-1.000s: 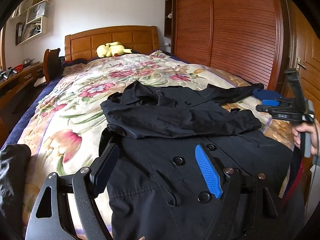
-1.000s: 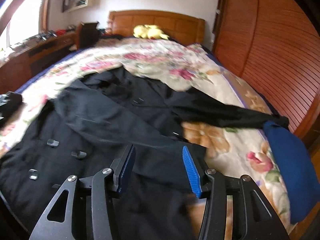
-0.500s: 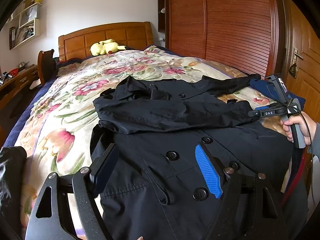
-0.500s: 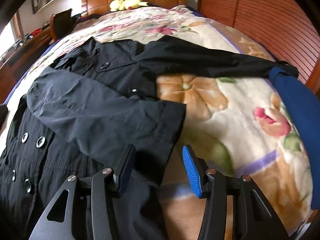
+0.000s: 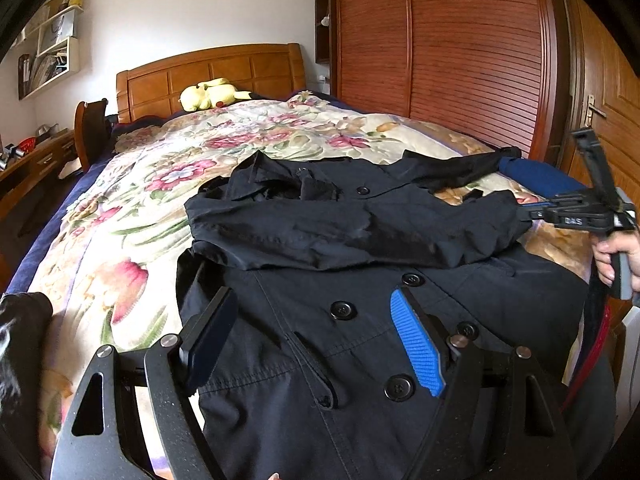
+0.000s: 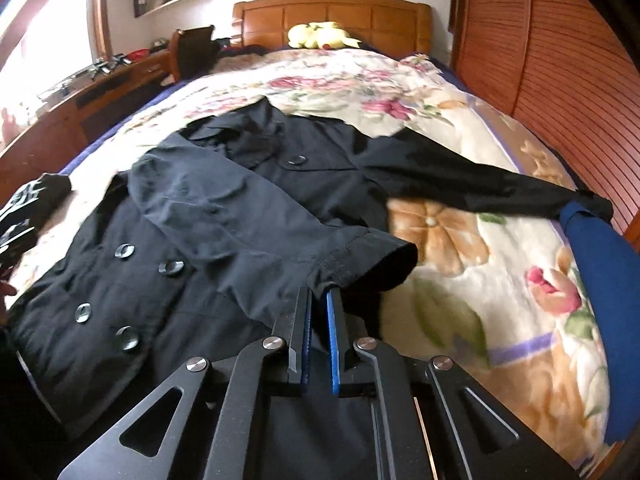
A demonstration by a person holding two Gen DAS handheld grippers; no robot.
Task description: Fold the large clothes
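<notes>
A black double-breasted coat [image 5: 340, 280] lies front up on the flowered bedspread [image 5: 132, 208]. One sleeve [image 6: 248, 220] is folded across its chest; the other sleeve [image 6: 480, 184] stretches out to the right. My right gripper [image 6: 319, 300] is shut on the cuff [image 6: 360, 258] of the folded sleeve and lifts it slightly; it also shows in the left wrist view [image 5: 532, 213]. My left gripper [image 5: 312, 320] is open and empty above the coat's lower front with its buttons [image 5: 343, 309].
A blue cloth [image 6: 600, 280] lies at the bed's right edge by the wooden wardrobe [image 5: 460, 52]. A yellow plush toy [image 5: 208, 94] sits by the headboard. A dark garment [image 6: 28, 208] lies at the bed's left. A desk [image 6: 80, 92] stands left of the bed.
My right gripper has closed on the cuff of the folded sleeve; it was open over the cuff before. My left gripper stays open over the coat's lower front.
</notes>
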